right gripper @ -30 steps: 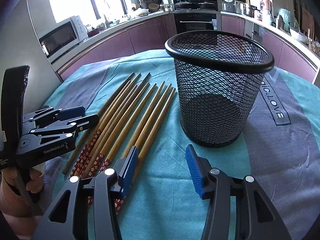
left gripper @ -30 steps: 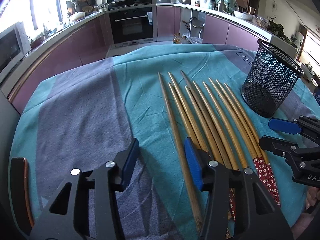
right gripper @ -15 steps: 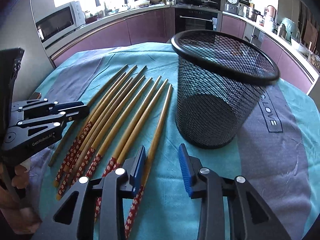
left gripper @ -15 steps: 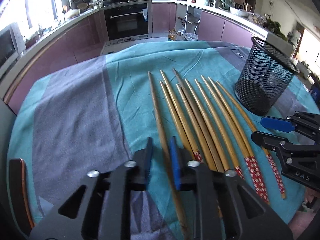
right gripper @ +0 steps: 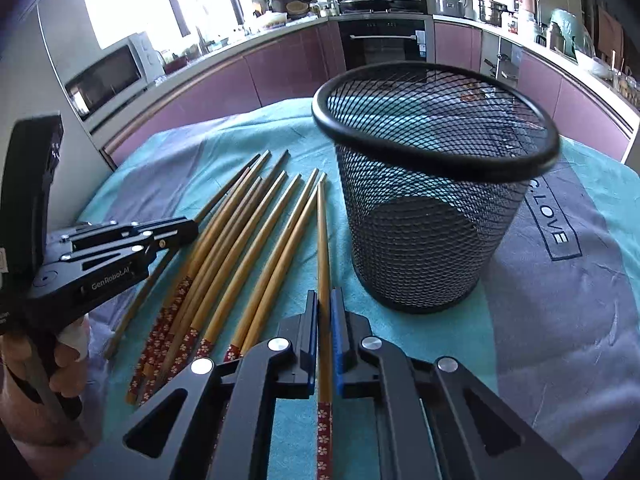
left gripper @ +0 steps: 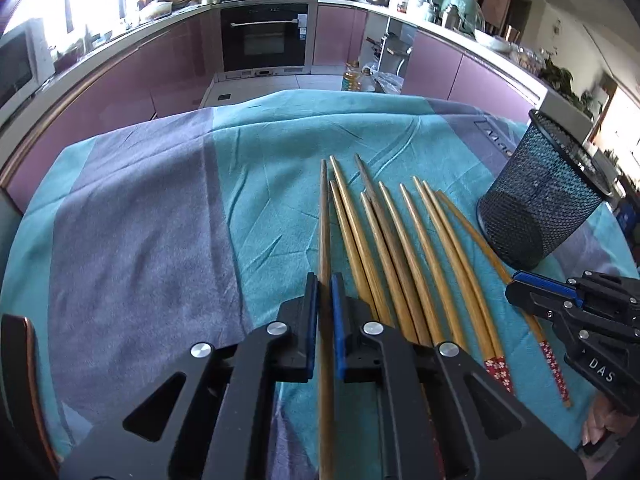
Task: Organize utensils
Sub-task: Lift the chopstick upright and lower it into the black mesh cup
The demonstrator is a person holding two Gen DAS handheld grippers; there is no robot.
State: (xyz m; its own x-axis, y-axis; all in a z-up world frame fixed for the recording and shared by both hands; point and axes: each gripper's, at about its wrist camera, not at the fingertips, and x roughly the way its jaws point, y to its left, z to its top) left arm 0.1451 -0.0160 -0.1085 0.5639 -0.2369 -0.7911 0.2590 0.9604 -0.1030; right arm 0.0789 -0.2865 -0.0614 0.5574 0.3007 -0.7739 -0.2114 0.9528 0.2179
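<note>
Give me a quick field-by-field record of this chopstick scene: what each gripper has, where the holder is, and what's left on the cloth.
left gripper: jaws just closed on the plain brown chopstick
right gripper: jaws just closed on the flower-ended chopstick
mesh holder: upright, no chopsticks inside
loose chopsticks: lying side by side on the teal cloth

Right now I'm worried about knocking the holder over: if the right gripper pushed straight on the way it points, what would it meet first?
Probably the tablecloth, not the mesh holder, which stands just right of that line. The right gripper is shut on a chopstick angled down at the cloth; depth is uncertain.
</note>
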